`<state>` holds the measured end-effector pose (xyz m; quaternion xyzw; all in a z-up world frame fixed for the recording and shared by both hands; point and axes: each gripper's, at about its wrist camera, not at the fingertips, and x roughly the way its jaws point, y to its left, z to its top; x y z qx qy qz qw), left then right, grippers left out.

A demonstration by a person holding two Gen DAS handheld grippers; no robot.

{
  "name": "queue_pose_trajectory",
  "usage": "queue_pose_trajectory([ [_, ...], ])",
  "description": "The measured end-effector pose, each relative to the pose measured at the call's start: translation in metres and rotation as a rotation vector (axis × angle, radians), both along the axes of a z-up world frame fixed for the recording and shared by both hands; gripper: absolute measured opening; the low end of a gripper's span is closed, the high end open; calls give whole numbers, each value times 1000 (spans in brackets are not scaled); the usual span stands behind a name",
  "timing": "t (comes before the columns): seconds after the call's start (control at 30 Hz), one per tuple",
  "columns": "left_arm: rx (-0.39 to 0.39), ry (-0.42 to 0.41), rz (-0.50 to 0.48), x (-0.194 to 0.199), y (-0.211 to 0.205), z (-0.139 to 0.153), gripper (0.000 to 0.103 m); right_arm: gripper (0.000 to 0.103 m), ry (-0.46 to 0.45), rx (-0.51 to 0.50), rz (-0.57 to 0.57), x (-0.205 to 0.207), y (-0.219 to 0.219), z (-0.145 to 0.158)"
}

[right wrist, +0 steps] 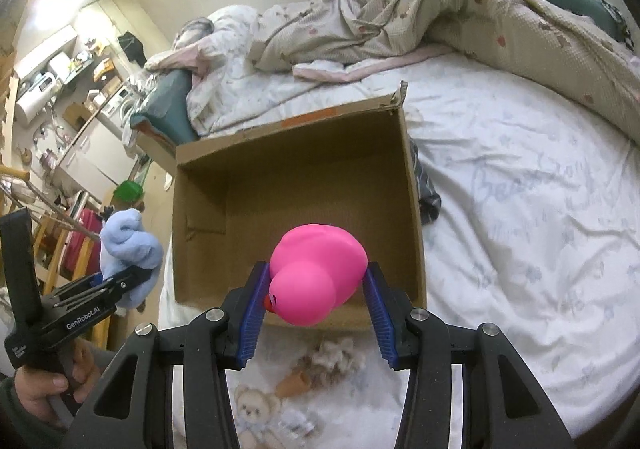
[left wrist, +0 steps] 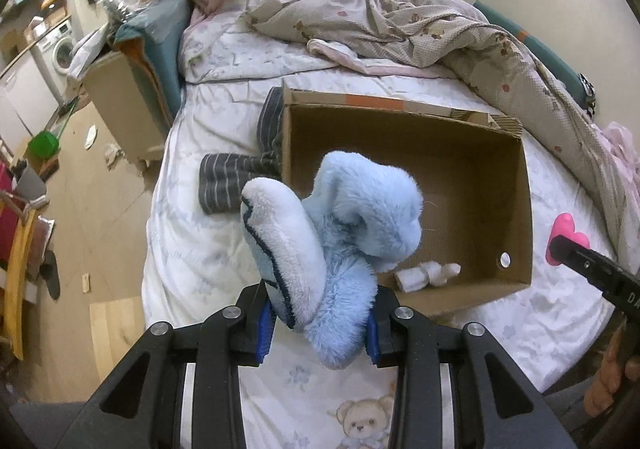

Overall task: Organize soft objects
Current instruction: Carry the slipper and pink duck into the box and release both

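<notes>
Two items in hand, neither boxed yet. Left wrist view: your left gripper has its jaws clenched on a blue plush toy, fluffy, white-lined, held above the cardboard box on the bed. Right wrist view: your right gripper grips a pink rubber duck, smooth and glossy, over the box's near wall. Next, probably: lower each inside, then release.

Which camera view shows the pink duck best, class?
The right wrist view: the pink duck sits large and central, clamped in the right hand-held gripper, head and red beak visible. The left wrist view shows only a small pink part at the right edge.
</notes>
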<state>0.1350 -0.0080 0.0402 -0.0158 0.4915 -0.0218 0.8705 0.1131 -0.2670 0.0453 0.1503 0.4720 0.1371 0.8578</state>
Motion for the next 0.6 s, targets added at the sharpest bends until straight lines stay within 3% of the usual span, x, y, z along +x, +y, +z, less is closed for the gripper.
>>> queue_pose_trajectory([
  [0.2,9,-7,-51,21,-16,-14,32,50,32,19,-32,8,-6,-26],
  [0.6,-58,60,-108,41,-30,-67,33,50,113,-29,-36,27,2,-57],
])
